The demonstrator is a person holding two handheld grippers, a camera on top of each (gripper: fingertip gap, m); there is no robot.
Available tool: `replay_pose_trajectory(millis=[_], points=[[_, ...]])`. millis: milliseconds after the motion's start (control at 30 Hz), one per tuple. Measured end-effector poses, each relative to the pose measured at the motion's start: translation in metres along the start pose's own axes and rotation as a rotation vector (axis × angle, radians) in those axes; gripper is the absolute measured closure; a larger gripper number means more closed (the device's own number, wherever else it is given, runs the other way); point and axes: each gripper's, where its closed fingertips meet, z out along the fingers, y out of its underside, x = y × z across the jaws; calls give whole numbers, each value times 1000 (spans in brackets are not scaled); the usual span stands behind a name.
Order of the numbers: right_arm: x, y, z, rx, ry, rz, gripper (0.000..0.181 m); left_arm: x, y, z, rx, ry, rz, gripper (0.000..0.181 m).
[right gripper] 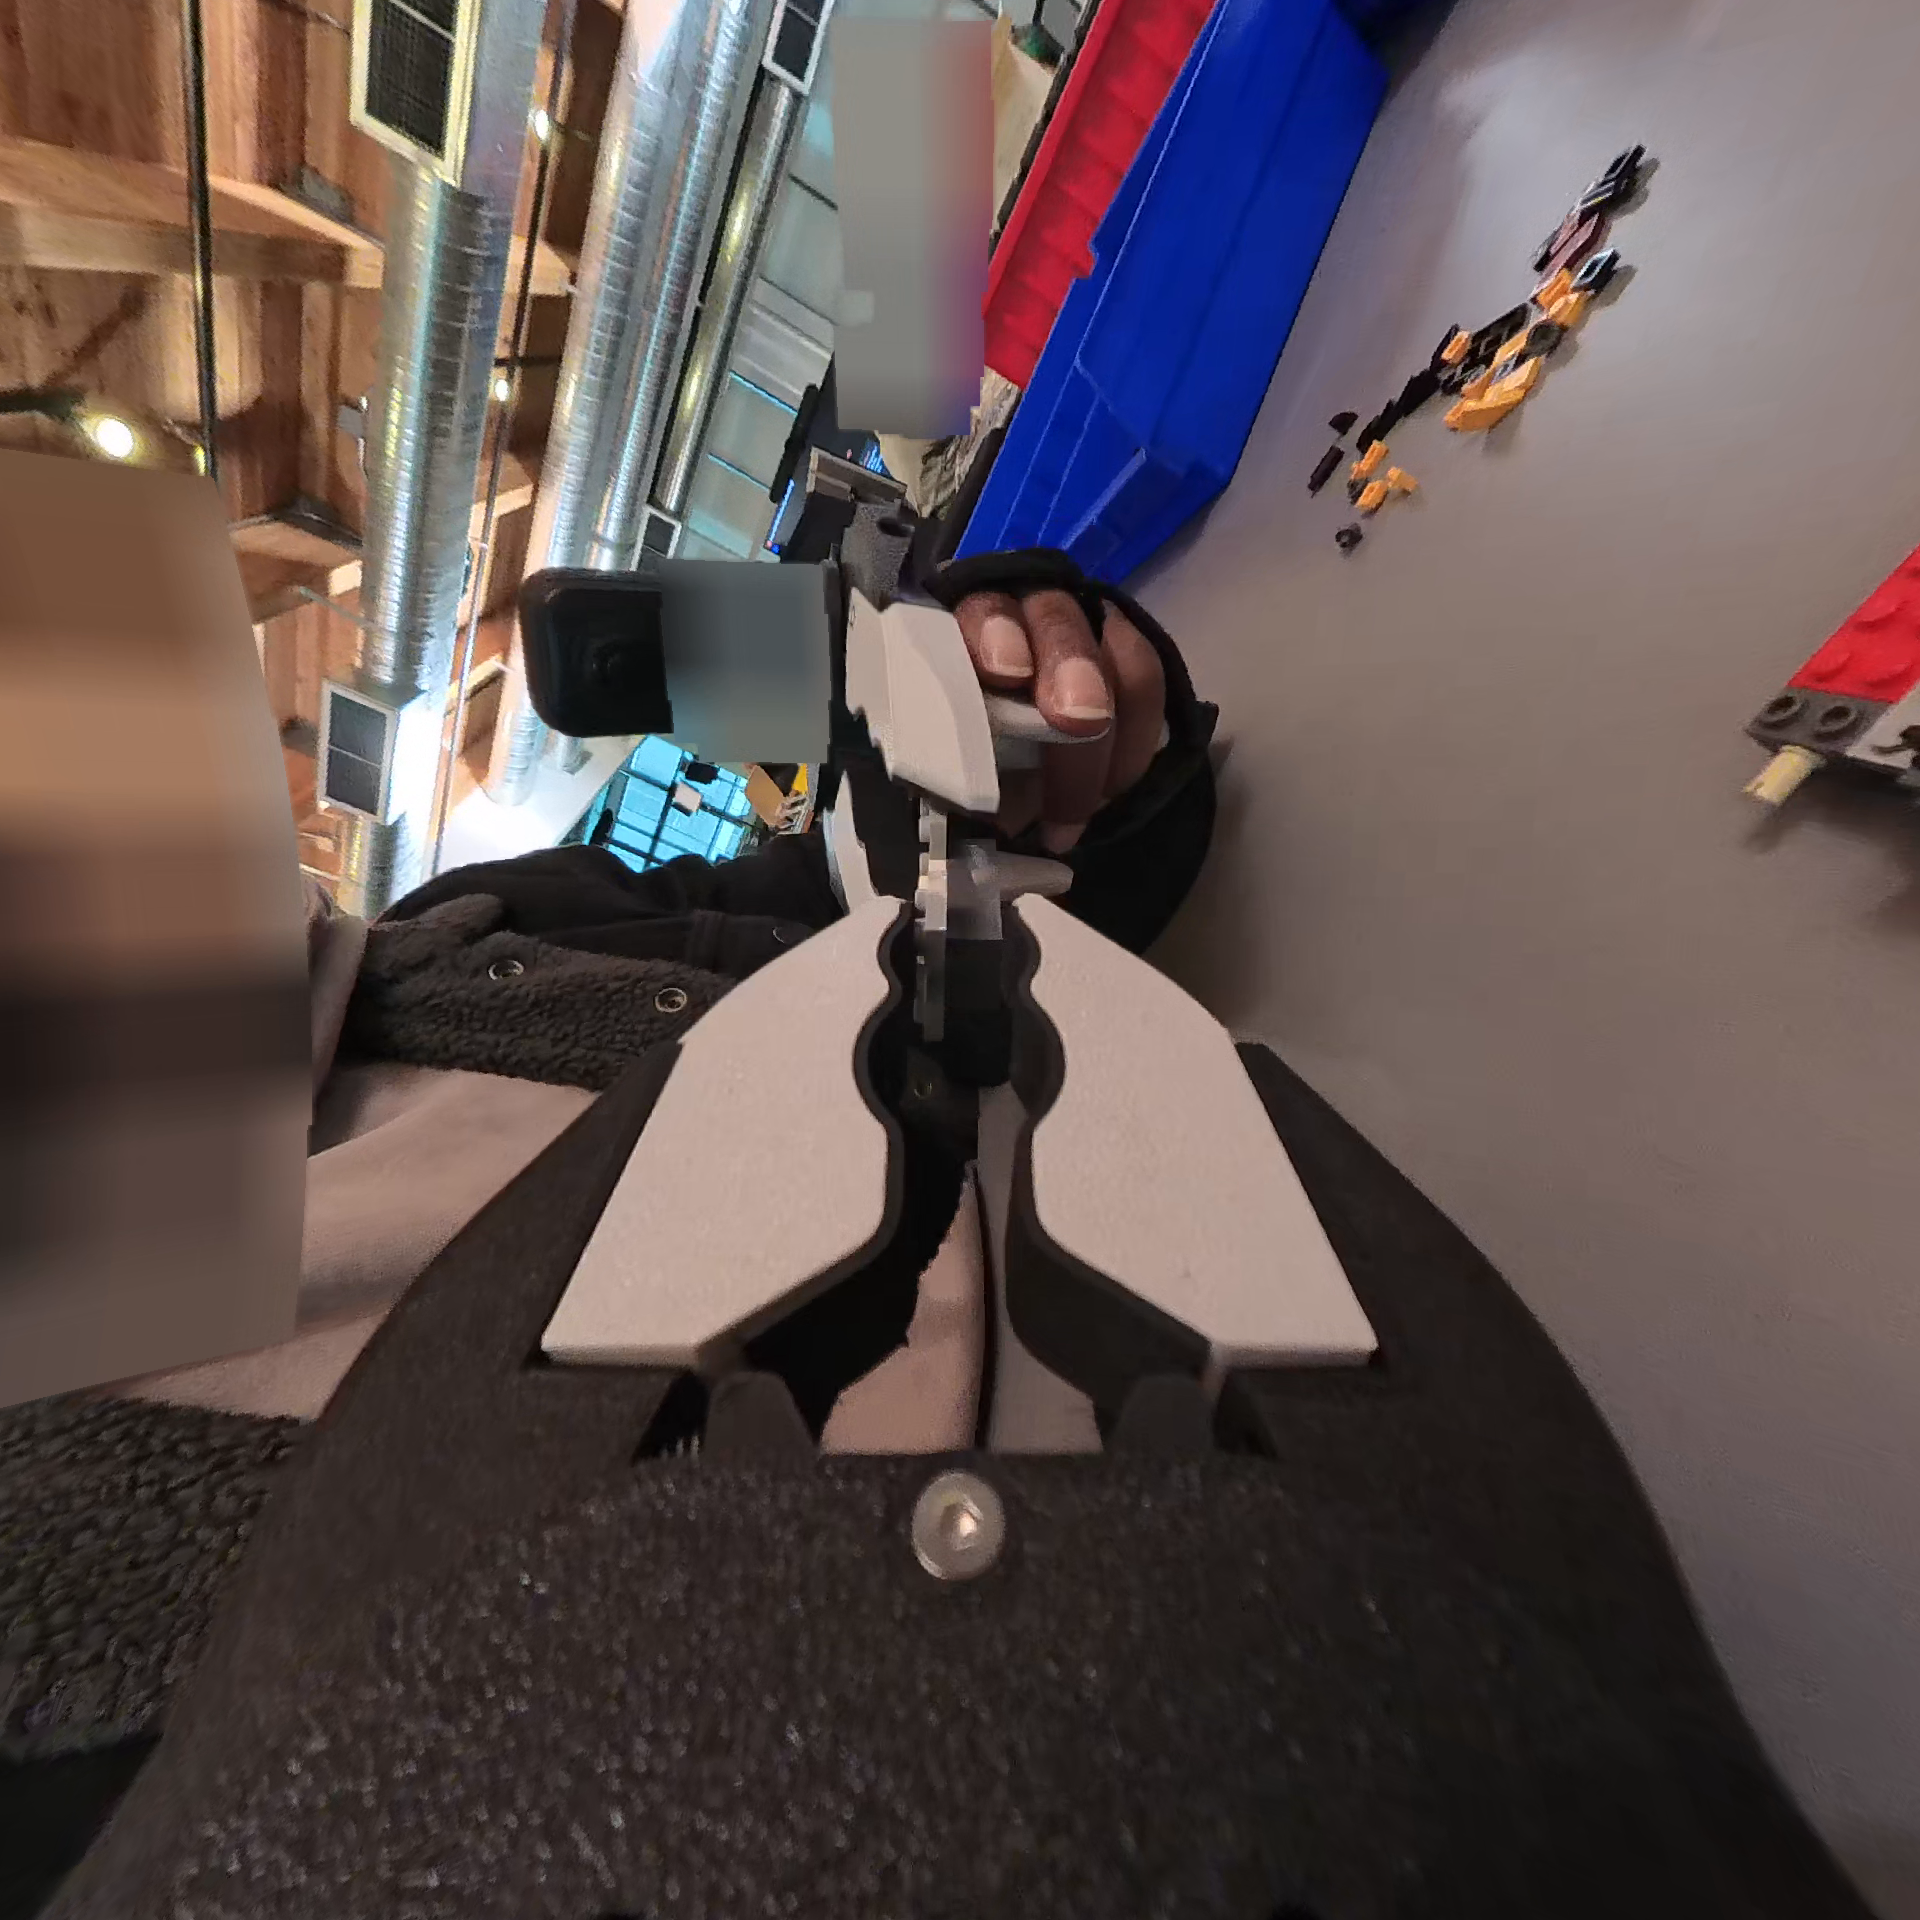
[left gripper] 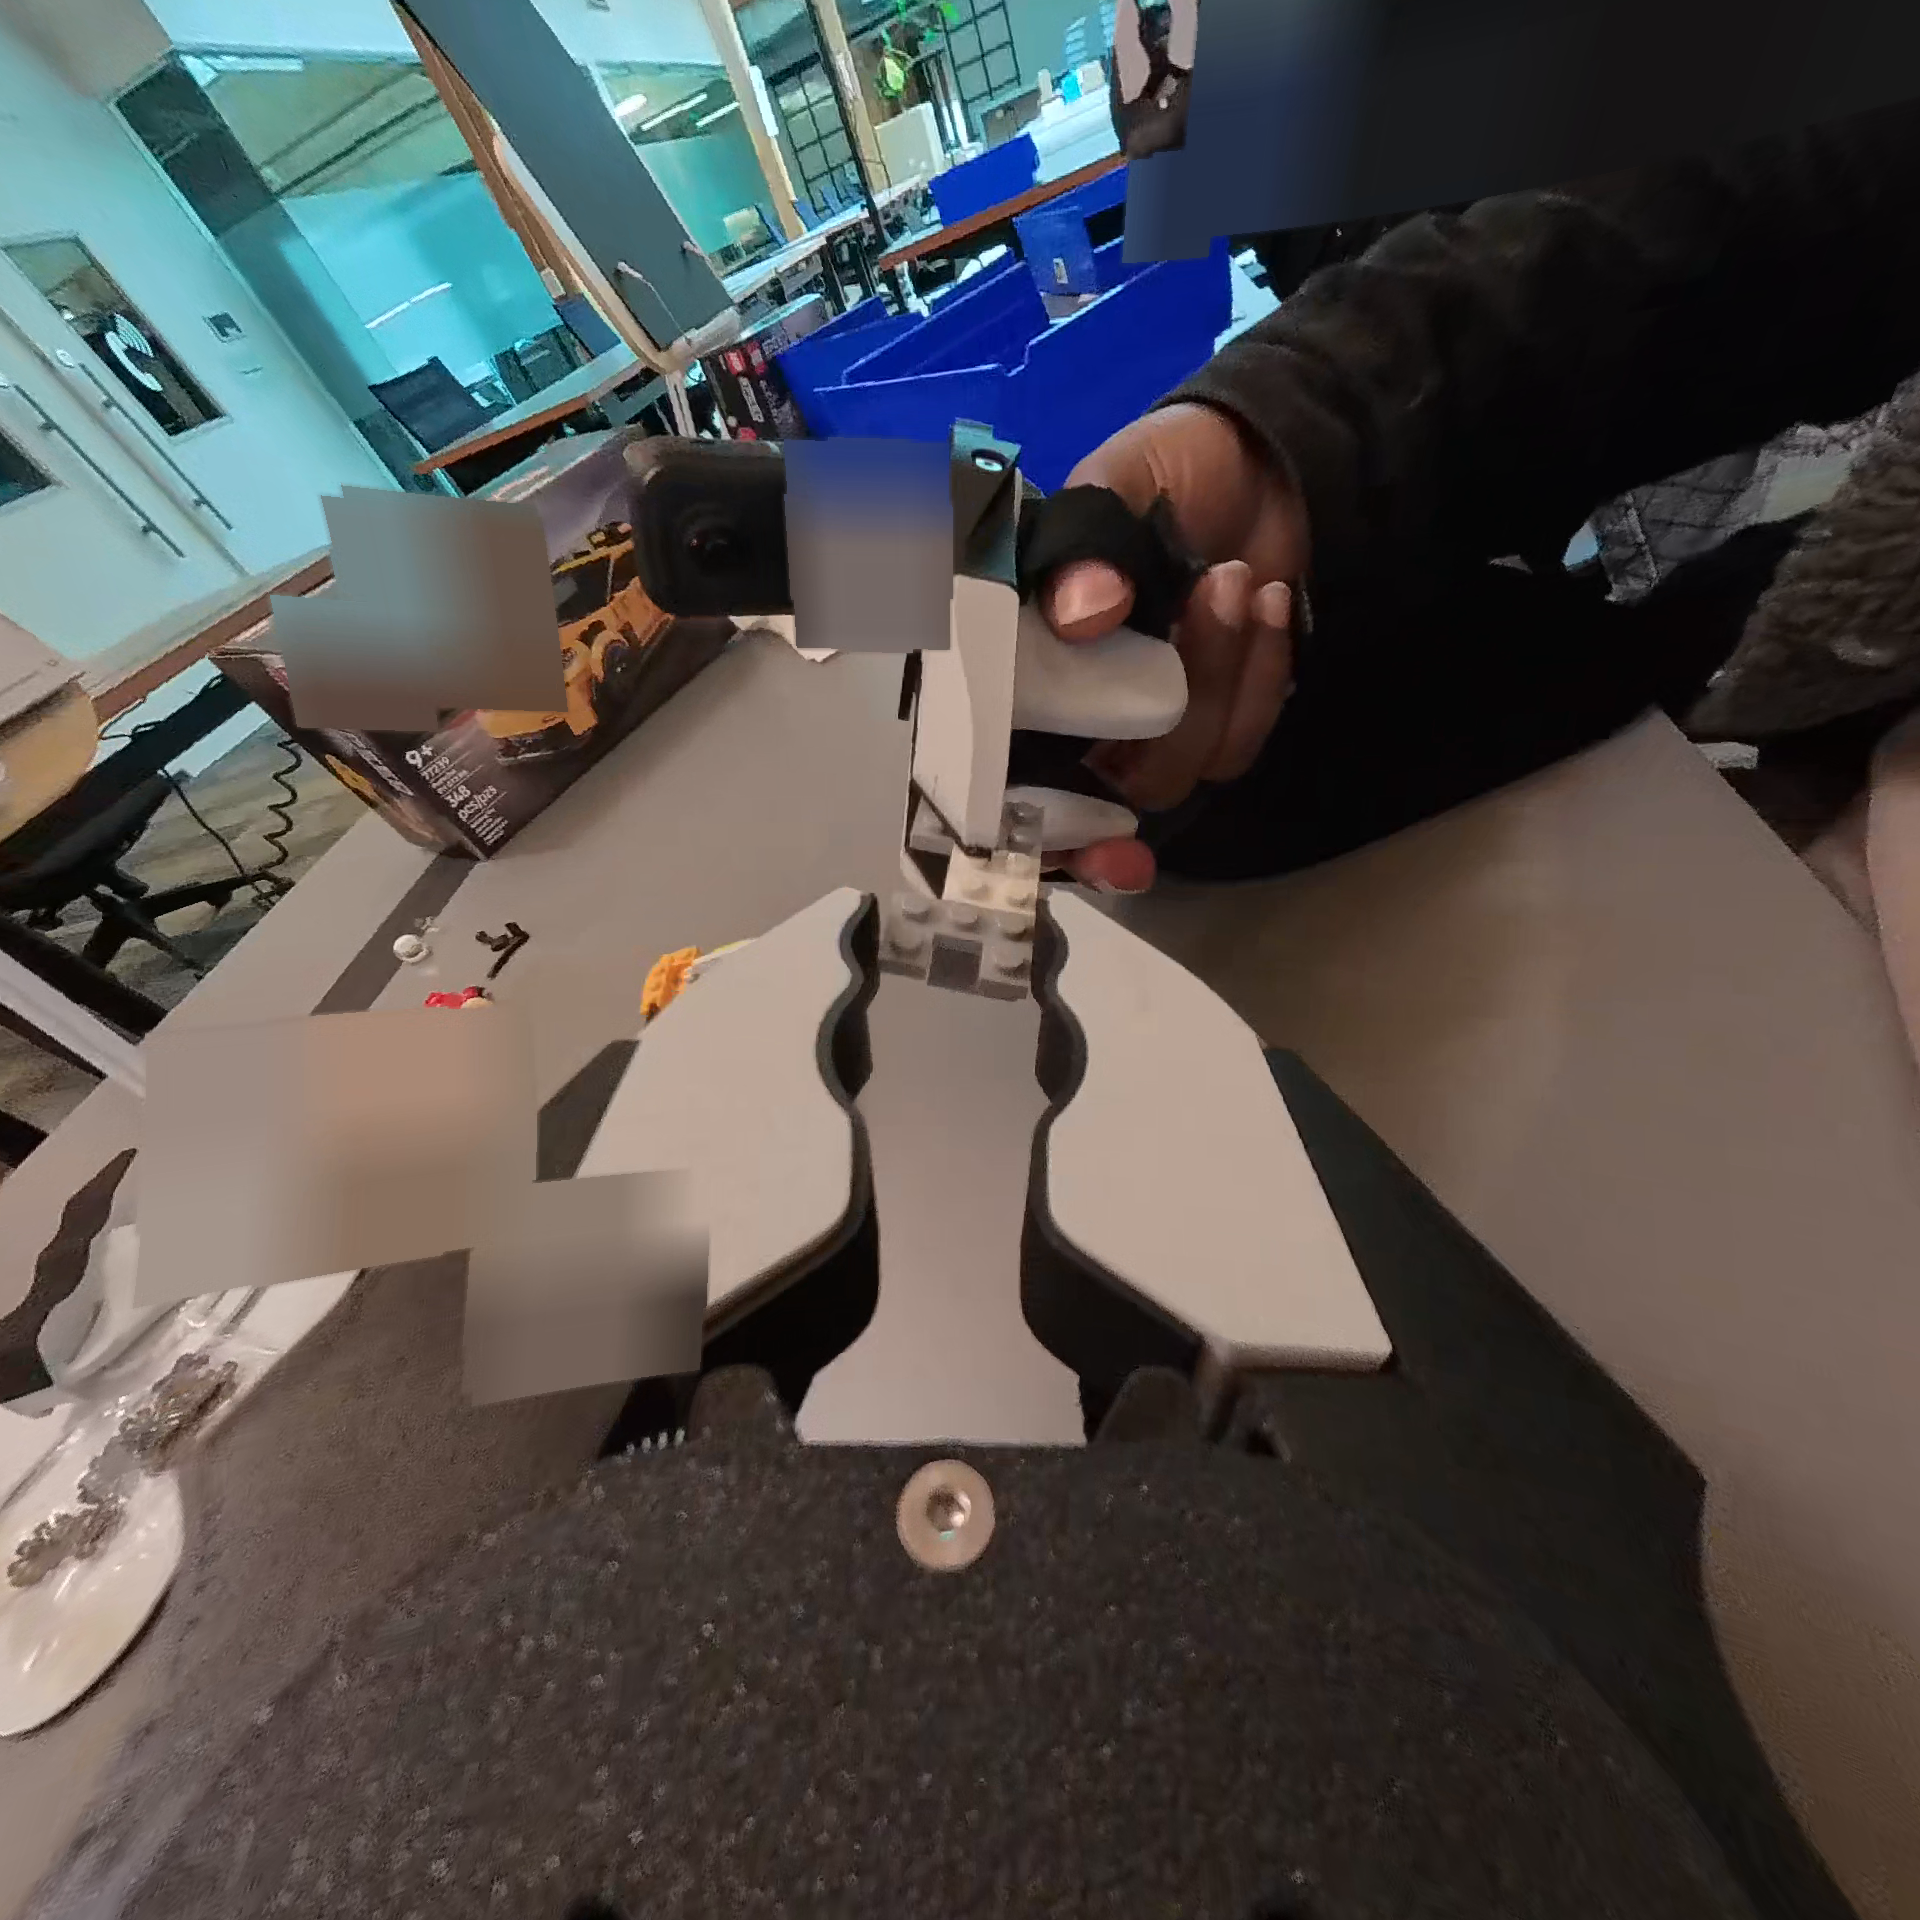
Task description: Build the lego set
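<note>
Above the grey worktop, the left claw is closed on a small grey brick assembly. The right claw pinches the same assembly edge-on. Near the assembly lie orange pieces; behind it stands the set's box.
</note>
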Motion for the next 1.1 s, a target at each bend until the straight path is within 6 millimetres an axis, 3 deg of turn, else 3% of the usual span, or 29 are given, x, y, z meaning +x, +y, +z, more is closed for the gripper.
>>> replay_pose_trajectory(millis=[400,700,800,933,1000,1100], points=[[-5,-9,0,22,39,-202,156,-12,-6,-7,58,-32,-77,154],[2,-17,-1,106,-13,-190,164,-16,3,-3,58,-37,-126,154],[0,-34,-9,234,-38,-215,166,-22,6,-3,75,-22,-244,153],[-10,-49,-19,396,-50,-356,166,-29,-5,-3,204,71,-563,150],[-10,-49,-16,407,-27,-411,166,-33,-15,-4,289,119,-708,152],[-10,-44,-10,387,5,-475,166,-38,-18,-2,328,126,-791,162]])
